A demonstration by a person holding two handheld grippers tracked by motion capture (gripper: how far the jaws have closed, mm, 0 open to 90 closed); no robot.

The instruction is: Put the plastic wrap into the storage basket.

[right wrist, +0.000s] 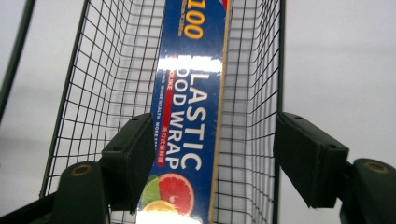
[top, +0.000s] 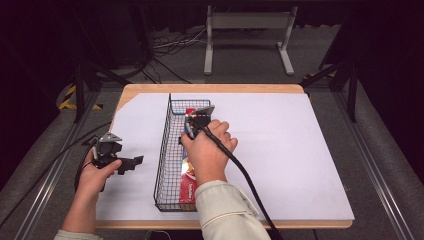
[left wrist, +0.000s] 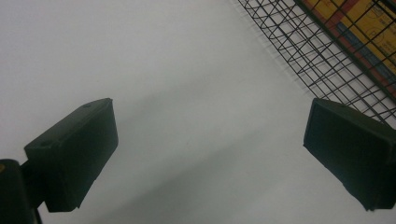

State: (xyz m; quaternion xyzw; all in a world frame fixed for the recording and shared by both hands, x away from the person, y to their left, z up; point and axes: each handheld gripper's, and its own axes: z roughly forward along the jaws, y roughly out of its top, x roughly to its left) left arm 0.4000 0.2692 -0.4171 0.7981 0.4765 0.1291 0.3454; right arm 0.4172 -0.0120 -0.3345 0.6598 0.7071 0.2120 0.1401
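A long black wire basket [top: 164, 150] stands in the middle of the white sheet. In it lies a blue box of plastic food wrap [right wrist: 191, 116], whose red and yellow end [top: 187, 190] shows near the front. My right gripper [top: 192, 125] hangs over the basket's far half and is open. In the right gripper view its jaws [right wrist: 219, 158] straddle the box, the left one inside the basket and the right one beyond the wire wall [right wrist: 275, 93]. My left gripper [top: 133, 163] is open over bare sheet just left of the basket, with nothing between its jaws [left wrist: 210, 149].
The white sheet [top: 290, 150] covers a wooden table [top: 210, 88]. Bare sheet spreads wide to the right of the basket and narrower to its left. A grey metal stand [top: 247, 30] and cables lie on the floor behind the table. The basket's mesh [left wrist: 327, 51] is close to my left gripper.
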